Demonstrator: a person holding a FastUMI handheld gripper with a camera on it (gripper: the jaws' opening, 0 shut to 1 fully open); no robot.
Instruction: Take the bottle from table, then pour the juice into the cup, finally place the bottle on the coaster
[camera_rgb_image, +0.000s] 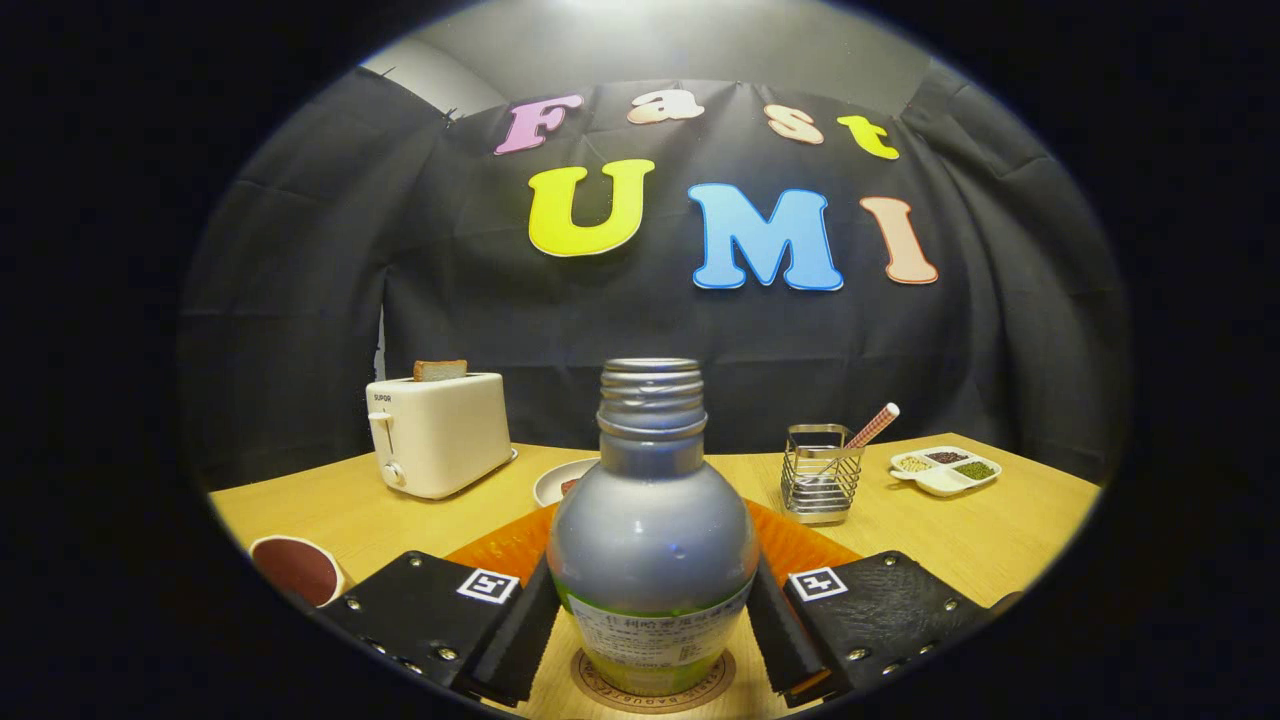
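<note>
Bottle of silver metal with an uncapped threaded neck (651, 520) stands upright on the round brown coaster (600, 680), near the front edge of the pale wooden table (1000, 530). Black tool (652, 625) brackets the bottle; whether its fingers press it cannot be told. Beyond: orange mat (800, 545), white toaster (440, 435), wire basket (820, 475), red-lined cup (297, 570) leftward.

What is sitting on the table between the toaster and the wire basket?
In the gripper view, a white dish and the bottle, which stands on the coaster with the gripper fingers against its sides.
</note>
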